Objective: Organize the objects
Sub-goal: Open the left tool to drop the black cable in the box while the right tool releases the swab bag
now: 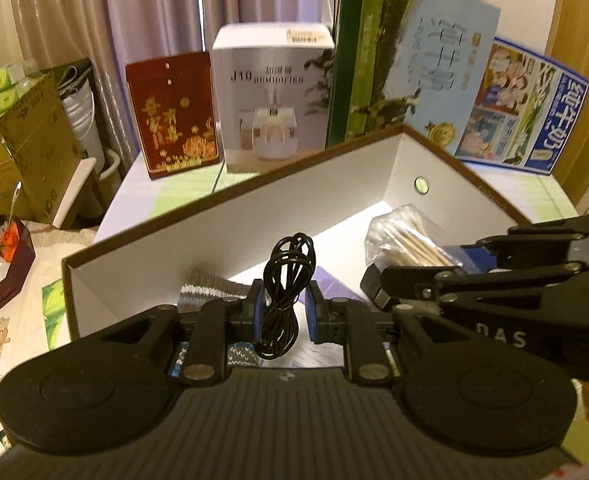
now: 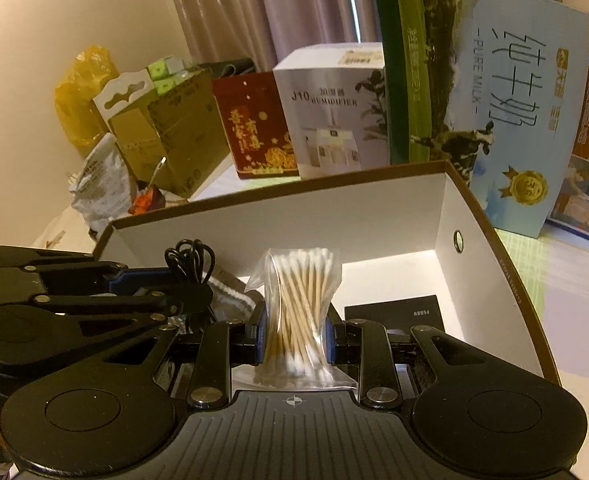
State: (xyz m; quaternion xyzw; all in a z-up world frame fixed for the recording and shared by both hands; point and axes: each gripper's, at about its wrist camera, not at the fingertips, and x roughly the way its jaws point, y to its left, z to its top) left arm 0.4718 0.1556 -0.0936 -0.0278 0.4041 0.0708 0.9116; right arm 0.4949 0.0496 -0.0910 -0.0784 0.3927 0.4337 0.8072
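A coiled black cable stands between the blue pads of my left gripper, which is shut on it, above the open white box. My right gripper is shut on a clear bag of cotton swabs, also over the box. In the left wrist view the right gripper comes in from the right with the swab bag. The right wrist view has the left gripper and its cable at the left. A grey knitted cloth and a black card lie inside the box.
Behind the box stand a red carton, a white humidifier box, a tall milk carton and a blue carton. Cardboard boxes and a small dark tray sit at the left. Curtains hang behind.
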